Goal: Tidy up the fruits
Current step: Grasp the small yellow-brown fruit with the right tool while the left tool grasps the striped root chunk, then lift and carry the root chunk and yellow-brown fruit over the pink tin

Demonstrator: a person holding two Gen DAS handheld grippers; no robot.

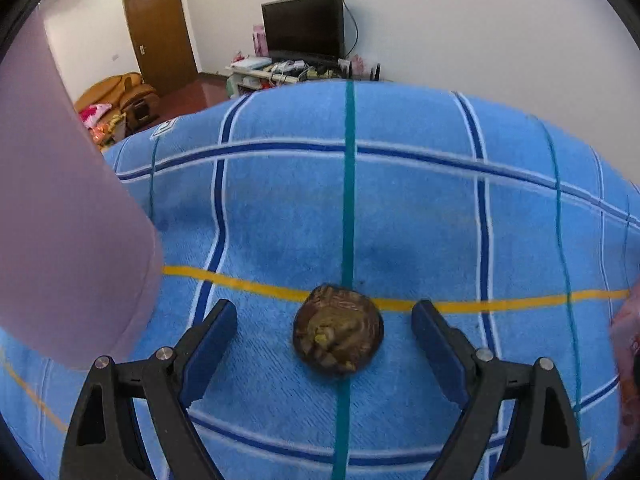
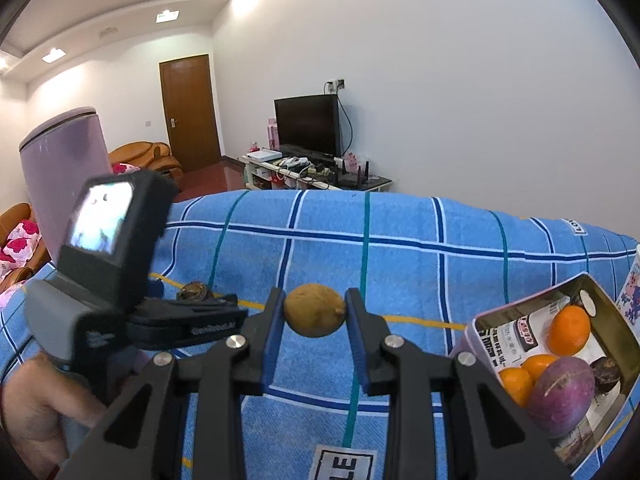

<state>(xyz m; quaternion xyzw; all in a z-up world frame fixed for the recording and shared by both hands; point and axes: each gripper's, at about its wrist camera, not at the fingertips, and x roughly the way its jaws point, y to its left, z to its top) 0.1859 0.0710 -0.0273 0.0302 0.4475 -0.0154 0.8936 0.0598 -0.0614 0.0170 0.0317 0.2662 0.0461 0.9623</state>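
A dark brown wrinkled fruit lies on the blue checked cloth. My left gripper is open, one finger on each side of it, not touching. It also shows in the right wrist view behind the left gripper's body. My right gripper is shut on a tan oval fruit and holds it above the cloth. A pink tin box at the right holds oranges, a purple fruit and a dark fruit.
A tall lilac cylinder container stands close on the left, also in the right wrist view. The cloth's far edge drops off toward a TV stand, sofa and door.
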